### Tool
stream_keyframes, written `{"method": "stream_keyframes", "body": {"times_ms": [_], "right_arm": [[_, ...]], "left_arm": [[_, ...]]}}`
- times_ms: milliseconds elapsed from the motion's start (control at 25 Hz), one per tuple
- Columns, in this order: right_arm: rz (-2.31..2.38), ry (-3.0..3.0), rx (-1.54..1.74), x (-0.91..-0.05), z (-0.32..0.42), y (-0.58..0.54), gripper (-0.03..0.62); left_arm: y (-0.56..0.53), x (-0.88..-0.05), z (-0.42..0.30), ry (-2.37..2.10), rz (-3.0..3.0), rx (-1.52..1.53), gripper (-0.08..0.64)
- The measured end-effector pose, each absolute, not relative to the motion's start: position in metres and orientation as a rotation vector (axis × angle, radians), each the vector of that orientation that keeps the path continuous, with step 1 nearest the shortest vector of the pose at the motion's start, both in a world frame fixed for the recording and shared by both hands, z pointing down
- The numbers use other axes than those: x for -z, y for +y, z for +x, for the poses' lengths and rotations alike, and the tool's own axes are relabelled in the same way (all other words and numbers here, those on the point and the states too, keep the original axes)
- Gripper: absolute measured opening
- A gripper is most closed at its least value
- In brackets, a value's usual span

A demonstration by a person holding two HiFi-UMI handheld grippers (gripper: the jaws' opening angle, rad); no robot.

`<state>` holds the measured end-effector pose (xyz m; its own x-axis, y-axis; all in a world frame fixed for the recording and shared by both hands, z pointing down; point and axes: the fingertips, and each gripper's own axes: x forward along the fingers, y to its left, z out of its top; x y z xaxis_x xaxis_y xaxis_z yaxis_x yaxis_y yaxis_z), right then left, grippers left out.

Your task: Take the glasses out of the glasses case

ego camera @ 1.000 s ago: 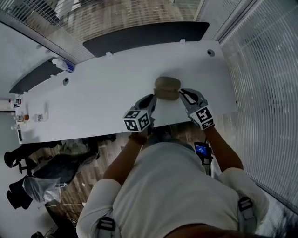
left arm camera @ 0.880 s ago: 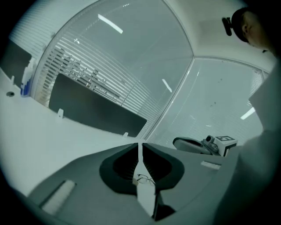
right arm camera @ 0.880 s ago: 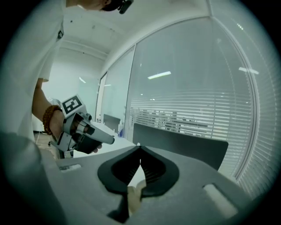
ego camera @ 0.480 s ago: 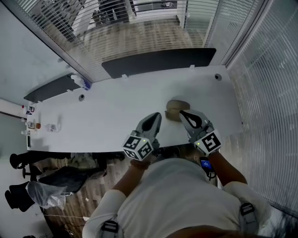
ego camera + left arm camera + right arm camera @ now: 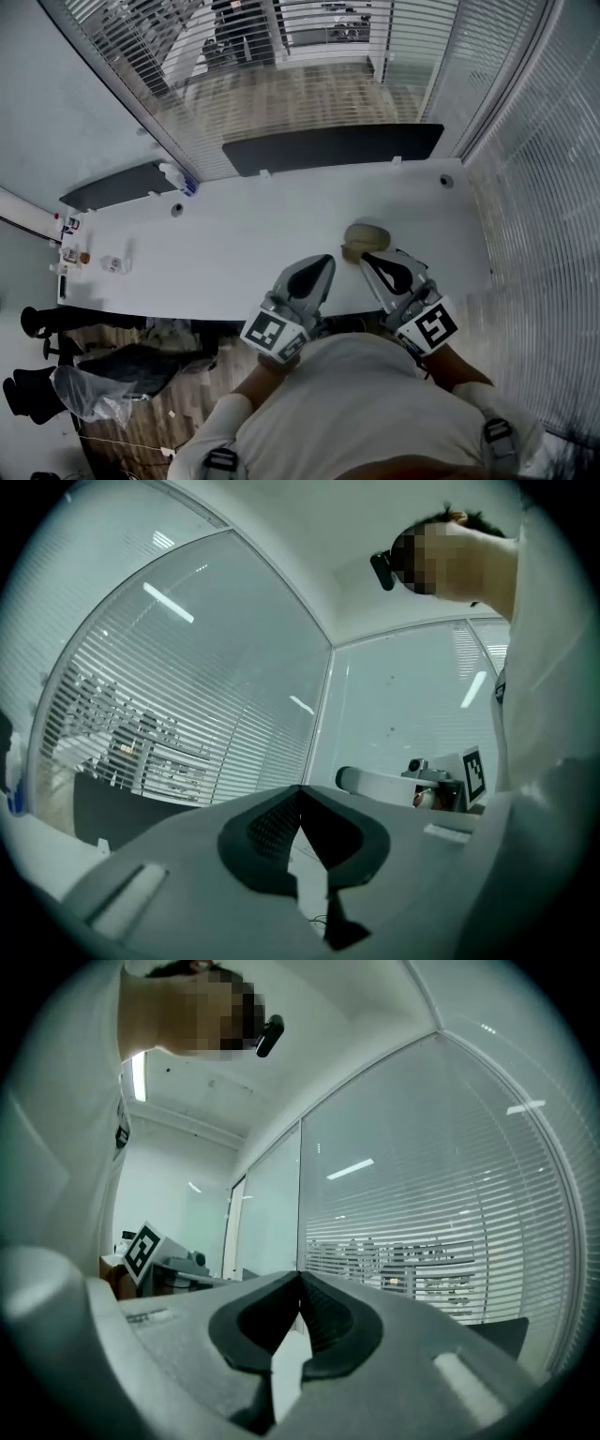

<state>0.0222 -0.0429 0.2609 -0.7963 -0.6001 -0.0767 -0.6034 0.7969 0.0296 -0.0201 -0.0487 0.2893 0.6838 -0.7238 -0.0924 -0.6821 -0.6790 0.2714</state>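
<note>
The glasses case (image 5: 367, 239), a tan rounded shell, lies on the right part of the white tabletop (image 5: 234, 248), close to its near edge. From the head view it cannot be told whether its lid is up or down, and no glasses show anywhere on the tabletop, so they may well be inside it.

Both claws are held just on the near side of the case, above the tabletop's edge and pointing level. The left claw (image 5: 322, 262) has its jaws fully together with nothing between them. The right claw (image 5: 367, 259) is likewise pressed closed and empty. Neither touches the case.

The main risk is the case's place. It sits so near the edge that a nudge from a closed claw tip coming down on its far side could drag it towards the person and off the tabletop. The surface looks smooth and the case light, so prying at the lid with one claw while the other does not steady the shell would probably make it skid or spin rather than open.

Neither gripper view shows the case, only blinds and glass walls. Any approach therefore rests on the head view alone, and a misjudged descent could land on the curved top and slip off.

If the glasses are reached, a hard pinch on a lens or a thin arm could scratch or bend it.
</note>
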Motion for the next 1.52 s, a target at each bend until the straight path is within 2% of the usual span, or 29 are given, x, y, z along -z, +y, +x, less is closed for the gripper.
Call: {"method": "stream_keyframes", "body": {"times_ms": [440, 720, 1520], "right_arm": [[-0.917, 2.905, 0.041, -0.259, -0.007, -0.01, 0.002], [-0.933, 2.894, 0.104, -0.262, 0.002, -0.016, 0.002], [-0.934, 2.897, 0.04, -0.264, 0.003, -0.019, 0.0]], "left_arm": [[-0.026, -0.277, -0.023, -1.184, 2.728, 0.329, 0.003], [-0.024, -0.276, -0.02, -1.178, 2.732, 0.318, 0.003], [-0.031, -0.281, -0.028, -1.197, 2.696, 0.308, 0.003]]}}
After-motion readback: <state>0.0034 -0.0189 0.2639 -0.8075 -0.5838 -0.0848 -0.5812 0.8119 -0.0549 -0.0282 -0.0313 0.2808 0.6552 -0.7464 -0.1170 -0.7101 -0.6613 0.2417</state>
